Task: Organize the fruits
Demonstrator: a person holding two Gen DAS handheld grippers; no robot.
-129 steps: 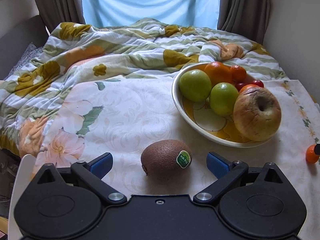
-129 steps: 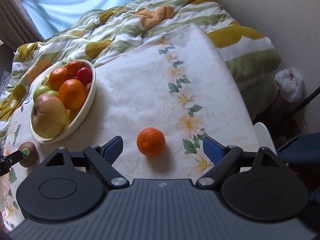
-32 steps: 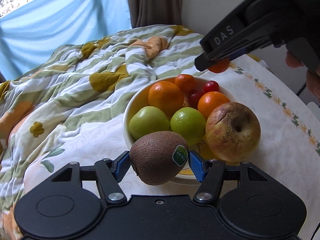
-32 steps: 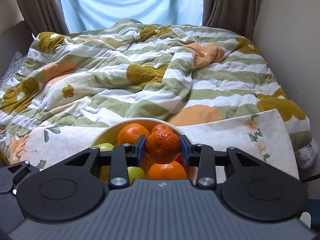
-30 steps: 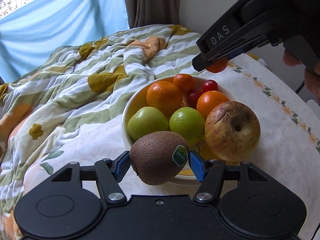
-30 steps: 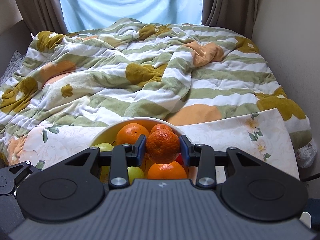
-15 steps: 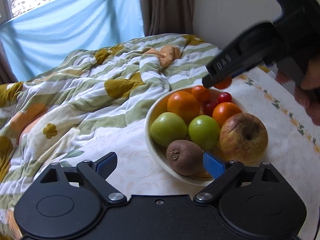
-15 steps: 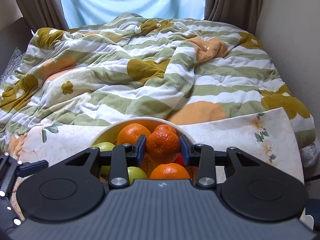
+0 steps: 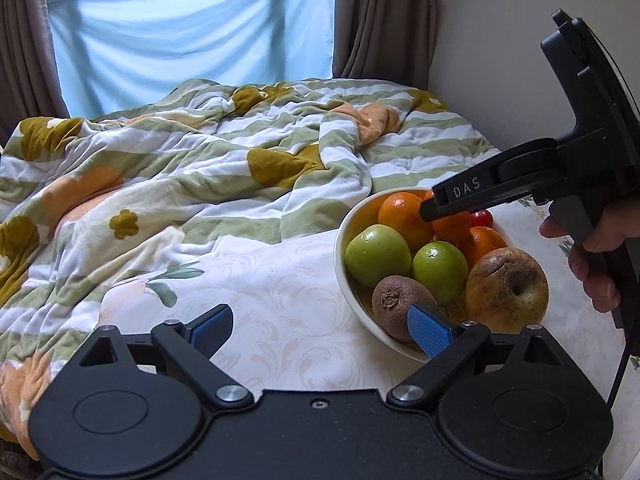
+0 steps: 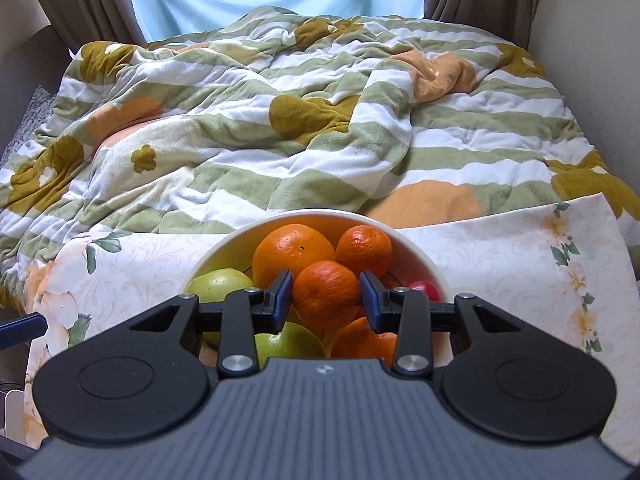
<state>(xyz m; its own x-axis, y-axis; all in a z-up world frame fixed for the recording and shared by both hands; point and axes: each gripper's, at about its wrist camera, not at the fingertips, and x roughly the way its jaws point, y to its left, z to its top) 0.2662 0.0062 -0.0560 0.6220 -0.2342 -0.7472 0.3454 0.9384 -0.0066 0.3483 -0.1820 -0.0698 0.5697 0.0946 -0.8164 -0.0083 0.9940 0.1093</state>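
A cream fruit bowl [image 9: 347,280] stands on the floral tablecloth and holds green apples, oranges, a red fruit and a wrinkled brown apple [image 9: 507,289]. The brown kiwi [image 9: 396,307] lies in the bowl's near edge. My left gripper [image 9: 320,326] is open and empty, drawn back to the left of the bowl. My right gripper [image 10: 326,295] is shut on a small mandarin [image 10: 326,294] and holds it low over the fruit in the bowl [image 10: 424,258]. In the left wrist view the mandarin [image 9: 452,226] shows under the right gripper's tip.
A rumpled striped floral blanket [image 9: 200,168] covers the bed behind the table. A wall and curtains stand at the back right. The tablecloth [image 9: 280,300] stretches left of the bowl. A hand [image 9: 592,264] holds the right gripper's handle.
My left gripper opened and let the kiwi go into the bowl, then drew back to the left. My right gripper lowered the mandarin toward the fruit in the bowl.
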